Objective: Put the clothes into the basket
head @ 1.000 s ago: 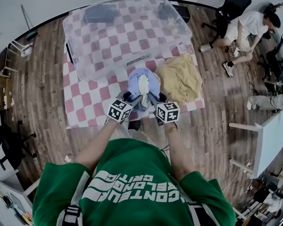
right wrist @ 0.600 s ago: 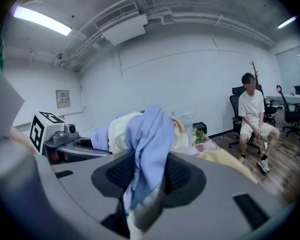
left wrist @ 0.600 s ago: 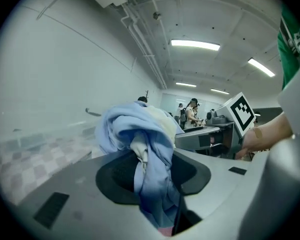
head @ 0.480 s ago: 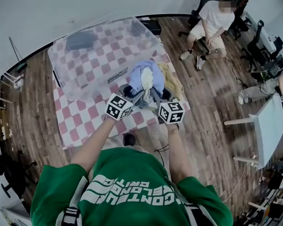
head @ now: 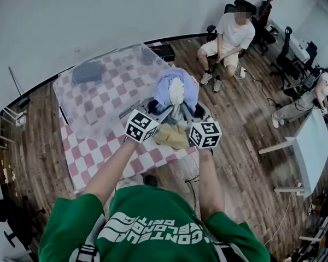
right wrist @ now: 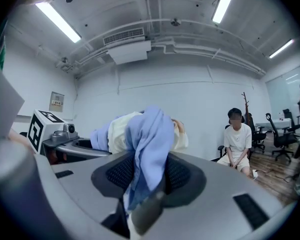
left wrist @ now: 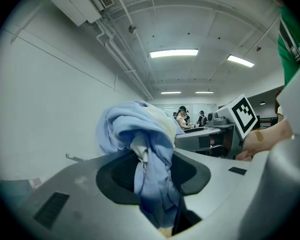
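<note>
Left gripper (head: 154,112), right gripper (head: 192,114), level, pinching blue garment (head: 175,86)

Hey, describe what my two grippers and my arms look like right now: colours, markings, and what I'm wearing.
Both the left gripper and the right gripper have smooth light-grey moulded jaws with black textured pads. Each carries a white cube printed with black square markers. The arms are bare below the short sleeves of a green T-shirt with white lettering.

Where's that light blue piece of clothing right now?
In the head view the light blue garment sits centre, pinched by the left claw and right claw, above the tan cloth and just right of the clear plastic basket.
</note>
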